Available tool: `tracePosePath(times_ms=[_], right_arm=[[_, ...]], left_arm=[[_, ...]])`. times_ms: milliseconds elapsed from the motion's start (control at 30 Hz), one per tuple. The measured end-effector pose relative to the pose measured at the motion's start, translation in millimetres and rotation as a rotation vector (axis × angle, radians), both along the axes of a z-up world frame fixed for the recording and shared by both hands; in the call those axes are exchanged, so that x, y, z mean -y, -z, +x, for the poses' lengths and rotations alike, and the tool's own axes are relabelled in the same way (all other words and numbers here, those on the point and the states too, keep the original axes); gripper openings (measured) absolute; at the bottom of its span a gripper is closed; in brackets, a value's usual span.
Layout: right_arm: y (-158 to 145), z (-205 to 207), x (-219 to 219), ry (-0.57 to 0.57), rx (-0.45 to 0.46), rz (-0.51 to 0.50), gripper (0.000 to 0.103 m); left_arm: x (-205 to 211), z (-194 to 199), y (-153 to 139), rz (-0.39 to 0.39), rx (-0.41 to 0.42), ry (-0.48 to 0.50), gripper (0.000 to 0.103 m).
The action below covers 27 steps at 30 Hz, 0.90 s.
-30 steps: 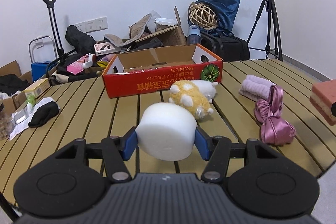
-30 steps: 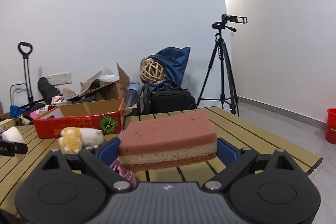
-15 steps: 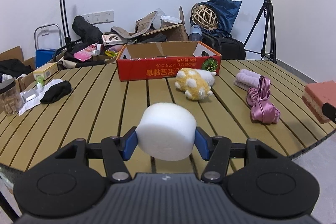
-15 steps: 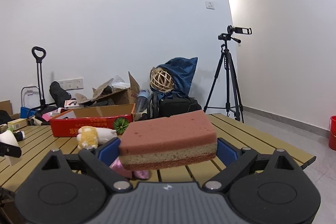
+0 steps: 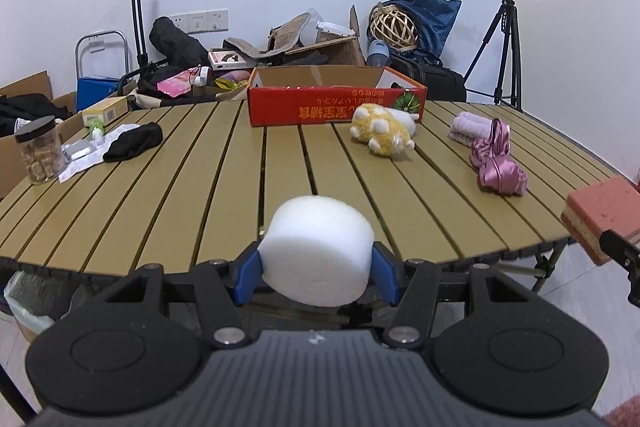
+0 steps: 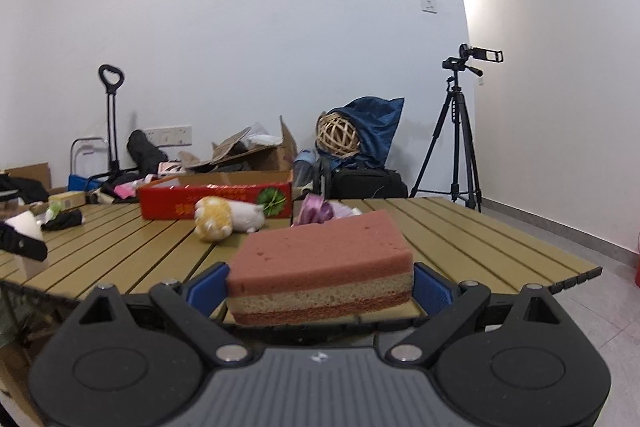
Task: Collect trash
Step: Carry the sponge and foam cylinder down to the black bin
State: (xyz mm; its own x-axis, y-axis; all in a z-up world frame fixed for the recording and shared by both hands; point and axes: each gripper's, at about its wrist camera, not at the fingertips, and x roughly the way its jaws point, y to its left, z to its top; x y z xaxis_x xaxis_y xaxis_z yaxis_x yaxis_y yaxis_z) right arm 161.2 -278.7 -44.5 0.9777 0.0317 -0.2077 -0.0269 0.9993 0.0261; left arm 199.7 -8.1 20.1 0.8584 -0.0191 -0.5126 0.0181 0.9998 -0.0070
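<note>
Left wrist view: both tools loaded, off the surface's (image 5: pixel 168 187) edge.
Left tool (image 5: pixel 316 273) pinches white foam (image 5: pixel 318 253), right tool (image 6: pixel 320 291) clamps sponge (image 6: pixel 320 267) — probably bin-bound.
</note>
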Motion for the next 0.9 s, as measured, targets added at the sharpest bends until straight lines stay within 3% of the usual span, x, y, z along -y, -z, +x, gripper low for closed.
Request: tracePosePath(times_ms=[500,900], right_arm=[[33.8,-32.2,-36.1,-0.086,-0.178,-0.048,0.096],[62.9,-35.3,-62.2,-0.134,-0.357,-0.075,0.096]], left_arm=[[-25.9,-39.5,41.4,-0.013,-0.09,-0.006,0.058],[-44.6,-49.9,89.0,-0.014,-0.217,-0.035,0.058]])
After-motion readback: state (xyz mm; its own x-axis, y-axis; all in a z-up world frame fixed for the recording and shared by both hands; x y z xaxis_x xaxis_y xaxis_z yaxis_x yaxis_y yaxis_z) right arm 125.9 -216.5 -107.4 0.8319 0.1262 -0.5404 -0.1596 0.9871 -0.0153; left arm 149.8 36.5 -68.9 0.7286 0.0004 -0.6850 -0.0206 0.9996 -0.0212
